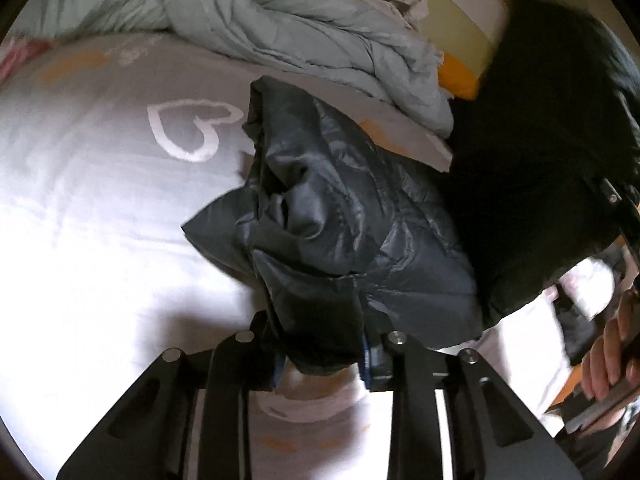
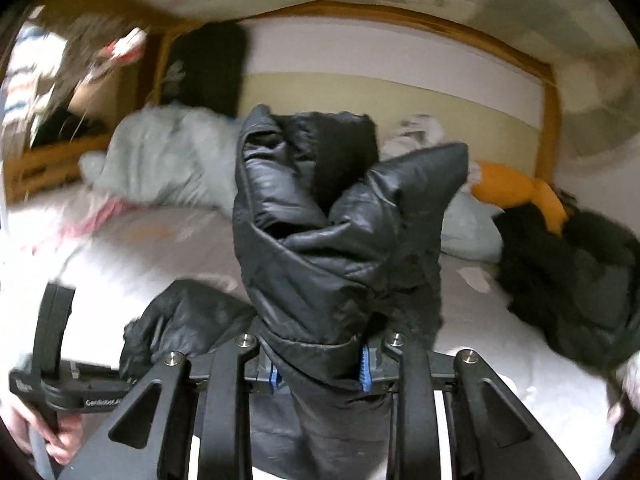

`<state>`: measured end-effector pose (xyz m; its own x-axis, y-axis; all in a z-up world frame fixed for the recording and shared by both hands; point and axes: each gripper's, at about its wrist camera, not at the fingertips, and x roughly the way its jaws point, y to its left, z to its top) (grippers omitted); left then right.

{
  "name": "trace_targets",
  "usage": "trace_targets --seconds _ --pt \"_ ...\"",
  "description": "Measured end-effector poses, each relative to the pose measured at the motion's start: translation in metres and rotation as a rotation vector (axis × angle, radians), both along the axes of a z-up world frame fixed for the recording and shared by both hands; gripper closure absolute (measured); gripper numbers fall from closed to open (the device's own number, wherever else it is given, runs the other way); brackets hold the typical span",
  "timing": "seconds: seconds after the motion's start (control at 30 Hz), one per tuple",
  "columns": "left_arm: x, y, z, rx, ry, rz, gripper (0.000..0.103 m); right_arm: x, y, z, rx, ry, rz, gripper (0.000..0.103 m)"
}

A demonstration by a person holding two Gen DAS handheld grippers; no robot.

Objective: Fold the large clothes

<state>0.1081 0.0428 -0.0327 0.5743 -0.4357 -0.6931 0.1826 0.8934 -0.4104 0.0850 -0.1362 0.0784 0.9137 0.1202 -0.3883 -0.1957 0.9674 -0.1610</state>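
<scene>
A black puffer jacket (image 1: 344, 216) hangs bunched above the middle of the bed (image 1: 100, 208), gripped at two points. The left claw (image 1: 326, 354) is pinched tight on a thick fold; the right claw (image 2: 318, 364) is likewise clamped on a padded roll. To fold well, draw both grips apart until the fabric is taut, then lay it flat, clear of the crumpled quilt (image 1: 304, 28) near the bed's far edge.
</scene>
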Motion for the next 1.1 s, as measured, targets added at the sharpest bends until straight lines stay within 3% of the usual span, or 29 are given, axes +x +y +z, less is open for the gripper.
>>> trace_targets --seconds 0.07,0.13,0.3,0.4,0.43,0.5,0.6,0.77,0.87,0.9,0.93,1.03,1.1 --pt "-0.005 0.004 0.012 0.005 -0.023 0.011 0.073 0.004 0.012 -0.011 0.036 0.055 0.038 0.073" --pt "-0.009 0.011 0.027 0.017 -0.063 0.029 0.065 0.008 0.018 -0.022 0.102 0.117 0.075 0.073" --pt "-0.023 0.029 0.061 0.11 -0.206 0.12 0.056 0.006 0.035 -0.042 0.08 0.144 0.109 0.072" --pt "-0.025 0.044 0.069 0.057 -0.217 0.131 0.056 0.005 0.041 -0.052 0.076 0.173 0.124 0.068" --pt "-0.025 0.046 0.07 0.044 -0.218 0.133 0.056 0.004 0.043 -0.053 0.077 0.182 0.142 0.065" --pt "-0.024 0.047 0.072 0.041 -0.226 0.139 0.056 -0.003 0.041 -0.056 0.127 0.224 0.235 0.036" --pt "-0.023 0.042 0.075 0.069 -0.249 0.145 0.055 -0.013 0.038 -0.056 0.183 0.219 0.263 0.029" --pt "-0.041 0.028 0.09 0.101 -0.356 0.106 0.055 -0.036 -0.004 -0.041 0.263 0.149 0.199 0.029" --pt "-0.051 0.018 0.11 0.088 -0.44 0.055 0.054 -0.048 -0.046 -0.032 0.304 0.083 0.09 0.027" --pt "-0.054 0.013 0.119 0.074 -0.464 0.03 0.048 -0.049 -0.061 -0.029 0.304 0.057 0.032 0.024" --pt "-0.055 0.008 0.126 0.069 -0.473 0.009 0.041 -0.048 -0.075 -0.029 0.281 0.038 -0.045 0.023" --pt "-0.046 -0.019 0.139 0.109 -0.461 -0.039 0.033 -0.032 -0.103 -0.034 0.195 0.043 -0.221 0.024" --pt "-0.035 -0.039 0.138 0.162 -0.449 -0.042 0.03 -0.023 -0.119 -0.041 0.229 0.065 -0.241 0.024"
